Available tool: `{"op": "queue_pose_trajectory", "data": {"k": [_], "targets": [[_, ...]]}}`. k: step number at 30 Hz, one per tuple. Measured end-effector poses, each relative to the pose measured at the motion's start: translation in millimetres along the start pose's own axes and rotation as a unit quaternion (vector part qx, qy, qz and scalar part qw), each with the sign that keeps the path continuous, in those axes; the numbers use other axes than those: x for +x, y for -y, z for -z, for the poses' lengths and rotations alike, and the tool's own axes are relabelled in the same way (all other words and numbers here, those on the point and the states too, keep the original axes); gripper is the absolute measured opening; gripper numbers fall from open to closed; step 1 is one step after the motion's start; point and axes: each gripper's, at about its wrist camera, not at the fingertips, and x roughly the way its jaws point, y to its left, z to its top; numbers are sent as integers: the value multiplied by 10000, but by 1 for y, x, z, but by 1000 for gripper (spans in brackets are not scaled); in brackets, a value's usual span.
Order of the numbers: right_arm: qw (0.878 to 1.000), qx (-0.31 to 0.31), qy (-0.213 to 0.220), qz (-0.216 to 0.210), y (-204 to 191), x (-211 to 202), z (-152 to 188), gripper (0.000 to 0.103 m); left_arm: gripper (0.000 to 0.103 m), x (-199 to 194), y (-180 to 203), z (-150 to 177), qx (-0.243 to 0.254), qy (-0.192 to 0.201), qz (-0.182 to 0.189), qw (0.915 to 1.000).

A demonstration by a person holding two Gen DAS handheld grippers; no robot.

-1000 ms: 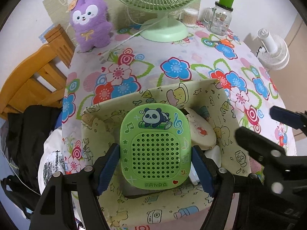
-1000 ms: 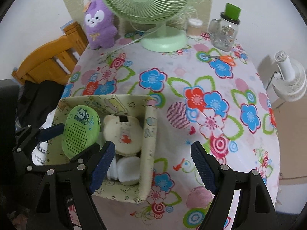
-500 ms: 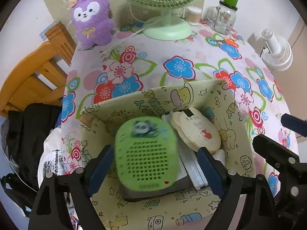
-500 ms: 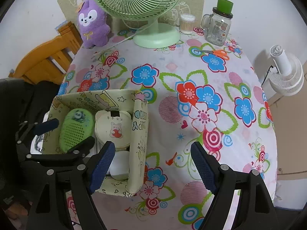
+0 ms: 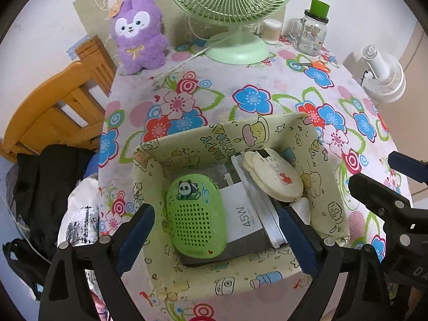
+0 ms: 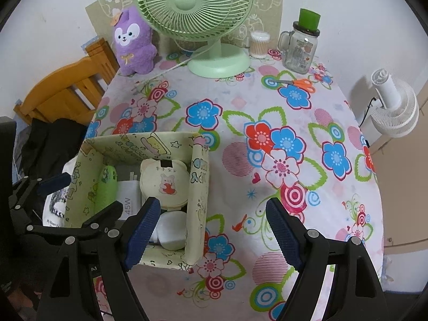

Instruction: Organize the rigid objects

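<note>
A green panda speaker (image 5: 196,215) lies inside the patterned fabric storage box (image 5: 270,133), leaning on a white 45W charger (image 5: 242,218). A cream bunny case (image 5: 272,175) rests at the box's right side. My left gripper (image 5: 216,240) is open and empty, just above the box's near edge. My right gripper (image 6: 211,230) is open and empty, above the box's right wall (image 6: 198,195) and the tablecloth. In the right wrist view the speaker (image 6: 105,187), the bunny case (image 6: 164,183) and a white round item (image 6: 171,230) show in the box.
A green desk fan (image 6: 198,13), a purple plush (image 6: 133,42), a glass jar with green lid (image 6: 302,42), a cotton-swab tub (image 6: 259,44) and orange scissors (image 6: 297,83) stand at the table's far side. A wooden chair (image 5: 53,107) is left; a white fan (image 6: 393,107) is right.
My left gripper opened and let go of the green speaker, which dropped into the box. Both grippers pulled back and up from the box.
</note>
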Motion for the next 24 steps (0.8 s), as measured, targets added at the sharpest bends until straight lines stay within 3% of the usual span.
{"op": "queue_pose_trajectory", "data": {"k": [7, 21, 24], "targets": [[9997, -144, 115, -185, 15, -15, -1, 83, 95, -21, 8, 4, -301, 103, -143, 9994], [9979, -425, 475, -108, 55, -68, 1, 84, 100, -79, 44, 6, -743, 481, -162, 9959], [9974, -418, 577, -105, 64, -80, 1, 88, 100, -90, 52, 6, -759, 598, -191, 9951]]}}
